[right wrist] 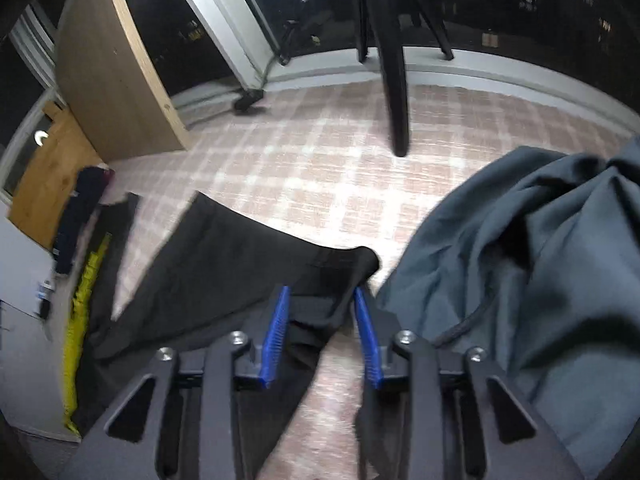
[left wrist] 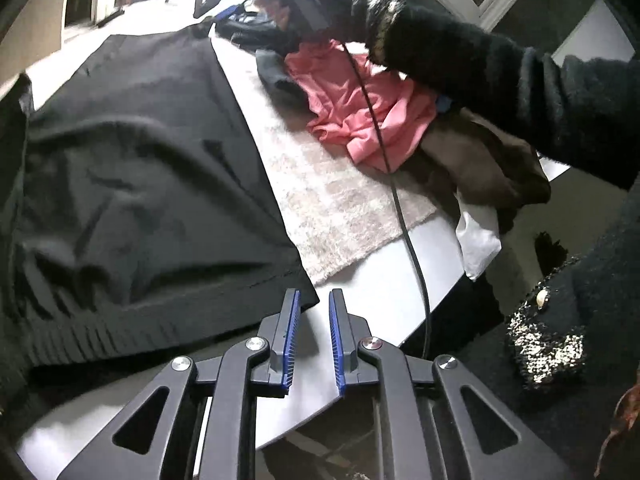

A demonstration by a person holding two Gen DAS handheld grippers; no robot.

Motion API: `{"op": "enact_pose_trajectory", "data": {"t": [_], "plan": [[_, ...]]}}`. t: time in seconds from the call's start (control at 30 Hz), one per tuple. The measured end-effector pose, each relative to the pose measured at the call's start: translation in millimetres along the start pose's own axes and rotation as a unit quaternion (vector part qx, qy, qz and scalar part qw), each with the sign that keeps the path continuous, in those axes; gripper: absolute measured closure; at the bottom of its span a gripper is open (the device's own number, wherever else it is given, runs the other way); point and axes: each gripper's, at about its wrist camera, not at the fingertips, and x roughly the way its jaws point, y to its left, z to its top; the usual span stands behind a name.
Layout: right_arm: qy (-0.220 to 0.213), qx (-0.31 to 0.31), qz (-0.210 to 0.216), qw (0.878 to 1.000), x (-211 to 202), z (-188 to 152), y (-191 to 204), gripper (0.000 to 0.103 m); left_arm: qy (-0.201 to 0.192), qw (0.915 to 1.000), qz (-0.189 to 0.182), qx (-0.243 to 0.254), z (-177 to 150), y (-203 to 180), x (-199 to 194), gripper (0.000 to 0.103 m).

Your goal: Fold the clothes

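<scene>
A black knit sweater [left wrist: 132,184] lies spread on the table, ribbed hem toward me. My left gripper [left wrist: 314,308] is open and empty, just right of the hem's near corner, over bare table. In the right wrist view my right gripper [right wrist: 322,300] is open, its blue pads [right wrist: 276,328] on either side of a black fabric fold [right wrist: 320,280] that hangs between them over the floor. A dark grey garment [right wrist: 520,272] bunches to its right.
A pink garment [left wrist: 360,104], a brown one [left wrist: 480,160], a white one [left wrist: 478,240] and dark clothes [left wrist: 256,32] pile at the table's right. A cable [left wrist: 400,208] hangs across. A beige mat [left wrist: 340,200] lies under them. Below: checked carpet [right wrist: 320,168], a tripod leg [right wrist: 394,80], a wooden panel [right wrist: 112,72].
</scene>
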Motion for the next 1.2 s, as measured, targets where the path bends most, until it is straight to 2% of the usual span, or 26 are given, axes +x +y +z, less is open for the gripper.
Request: {"op": "enact_pose_trajectory", "data": {"t": [0.1, 0.27, 0.37, 0.5, 0.57, 0.67, 0.73, 0.77, 0.8, 0.9, 0.93, 0.97, 1.0, 1.03, 1.17, 1.2], "plan": [[0.001, 0.036, 0.024, 0.999, -2.4, 3.6, -9.4, 0.068, -0.001, 1.0, -0.006, 0.0, 1.8, -0.9, -2.8, 0.091], [-0.024, 0.067, 0.027, 0.997, -16.0, 4.6, -18.7, 0.068, 0.009, 0.9998, -0.015, 0.01, 1.8, -5.8, -0.5, 0.09], [-0.047, -0.014, 0.011, 0.999, -24.9, 8.6, 13.8, 0.068, 0.016, 0.9997, -0.017, 0.001, 1.6, -2.1, 1.8, 0.09], [-0.02, -0.129, 0.045, 0.99, -9.7, 7.4, 80.1, 0.071, 0.008, 0.9995, -0.024, -0.019, 2.7, 5.1, -3.5, 0.09], [0.003, -0.177, 0.032, 0.984, 15.0, 9.3, 114.7, 0.071, 0.011, 0.9994, -0.026, -0.021, 3.6, 6.5, -2.3, 0.089], [0.017, -0.212, -0.016, 0.977, 53.6, 23.4, 143.9, 0.07, 0.022, 0.9992, -0.024, -0.022, 2.8, 5.5, 3.1, 0.089], [0.014, -0.231, -0.042, 0.972, 72.5, 38.0, 150.7, 0.065, 0.03, 0.999, -0.025, -0.024, 0.6, 4.1, 7.1, 0.086], [0.016, -0.239, -0.048, 0.97, 81.4, 44.7, 152.4, 0.055, 0.032, 0.9988, -0.027, -0.025, -0.6, 4.3, 8.0, 0.085], [0.026, -0.244, -0.052, 0.968, 88.2, 48.2, 150.6, 0.05, 0.034, 0.9986, -0.03, -0.027, -1.8, 4.4, 8.8, 0.085], [0.055, -0.255, -0.055, 0.964, 107.5, 57.5, 145.8, 0.05, 0.035, 0.9981, -0.036, -0.036, -4.9, 6.6, 10.9, 0.083], [0.063, -0.254, -0.037, 0.964, 110.4, 56.1, 145.6, 0.051, 0.036, 0.9978, -0.038, -0.039, -5.7, 8.3, 11.8, 0.083], [0.07, -0.253, -0.022, 0.965, 112.6, 54.4, 145.8, 0.063, 0.037, 0.9976, -0.041, -0.043, -6.5, 10.0, 12.6, 0.083], [0.074, -0.255, -0.017, 0.964, 113.3, 51.5, 147.2, 0.101, 0.038, 0.9973, -0.043, -0.047, -7.2, 11.7, 13.5, 0.083], [0.073, -0.26, -0.021, 0.963, 113.4, 49.7, 149.4, 0.1, 0.039, 0.997, -0.045, -0.05, -8.0, 13.4, 14.4, 0.083], [0.007, -0.26, -0.04, 0.965, 102.3, 59.1, 156.7, 0.1, 0.041, 0.9961, -0.054, -0.056, -9.2, 16.4, 16.4, 0.083], [0.007, -0.252, -0.046, 0.967, 103.8, 62.3, 156.4, 0.096, 0.045, 0.996, -0.052, -0.056, -8.7, 16.1, 17.8, 0.083]]}}
